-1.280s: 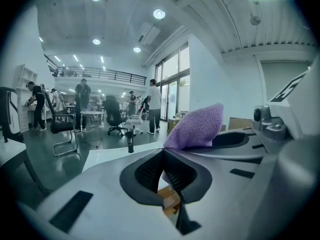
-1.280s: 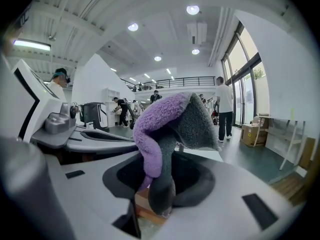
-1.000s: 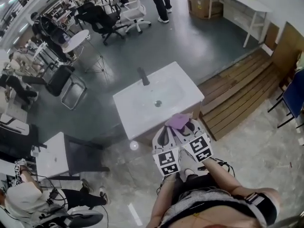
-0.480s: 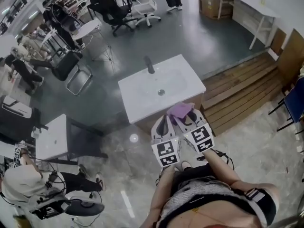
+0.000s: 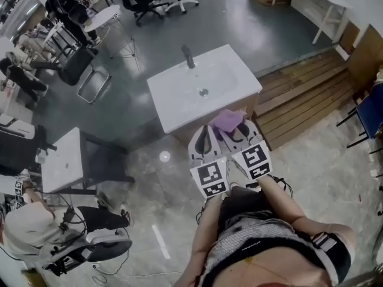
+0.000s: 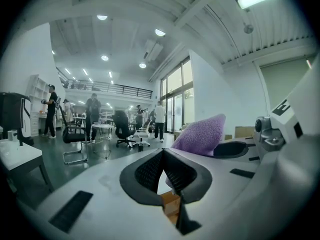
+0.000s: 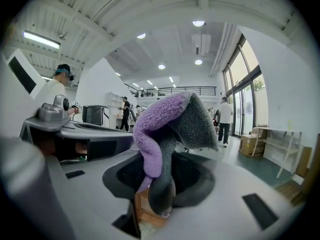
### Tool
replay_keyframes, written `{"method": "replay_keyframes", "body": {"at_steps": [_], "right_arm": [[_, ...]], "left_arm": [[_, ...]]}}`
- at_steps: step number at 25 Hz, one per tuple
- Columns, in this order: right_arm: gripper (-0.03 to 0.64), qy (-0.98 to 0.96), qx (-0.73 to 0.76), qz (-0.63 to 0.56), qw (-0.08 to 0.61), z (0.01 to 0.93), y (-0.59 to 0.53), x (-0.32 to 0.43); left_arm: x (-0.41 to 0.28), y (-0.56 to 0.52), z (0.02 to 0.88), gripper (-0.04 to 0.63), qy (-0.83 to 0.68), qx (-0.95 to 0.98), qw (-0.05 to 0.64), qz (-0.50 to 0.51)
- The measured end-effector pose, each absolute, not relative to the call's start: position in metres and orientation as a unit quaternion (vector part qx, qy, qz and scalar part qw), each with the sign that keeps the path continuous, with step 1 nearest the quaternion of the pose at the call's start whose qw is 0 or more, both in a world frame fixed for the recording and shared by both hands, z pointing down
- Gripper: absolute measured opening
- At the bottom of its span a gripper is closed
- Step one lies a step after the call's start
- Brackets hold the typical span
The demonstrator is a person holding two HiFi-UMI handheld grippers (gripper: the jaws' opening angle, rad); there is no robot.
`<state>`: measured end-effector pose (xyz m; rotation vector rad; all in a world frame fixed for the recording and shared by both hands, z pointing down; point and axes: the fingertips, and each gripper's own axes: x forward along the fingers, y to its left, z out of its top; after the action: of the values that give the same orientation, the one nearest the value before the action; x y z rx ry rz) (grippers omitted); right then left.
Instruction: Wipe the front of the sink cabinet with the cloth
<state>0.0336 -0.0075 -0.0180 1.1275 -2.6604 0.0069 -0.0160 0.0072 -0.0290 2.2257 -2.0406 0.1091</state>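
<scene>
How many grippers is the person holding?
2. The left gripper is by the front of the sink cabinet, its jaws together with nothing between them. The right gripper is right beside it, jaws shut on the purple cloth. None seems hidden.

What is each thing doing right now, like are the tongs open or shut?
Left tongs: shut, holding nothing.
Right tongs: shut on the cloth.
Cloth: bunched up, pinched at its bottom, sticking up.
Sink: basin bare, nothing in it.
Tap: standing upright at the sink's far edge.
</scene>
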Motion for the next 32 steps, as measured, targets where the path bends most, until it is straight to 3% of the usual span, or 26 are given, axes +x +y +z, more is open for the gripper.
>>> {"method": "replay_keyframes", "body": {"at_steps": [12,32], "right_arm": [[0.184,-0.918,0.382,-0.015,0.105,-0.031,0.003,0.035],[0.184,-0.94,0.331,-0.018,0.081,-0.059,-0.043,0.115]], "left_arm": [[-0.012,0.023,-0.041,0.006,-0.679,0.733,0.021,0.038],[0.064,-0.017,-0.07,0.006,-0.721,0.692,0.001,0.045]]}}
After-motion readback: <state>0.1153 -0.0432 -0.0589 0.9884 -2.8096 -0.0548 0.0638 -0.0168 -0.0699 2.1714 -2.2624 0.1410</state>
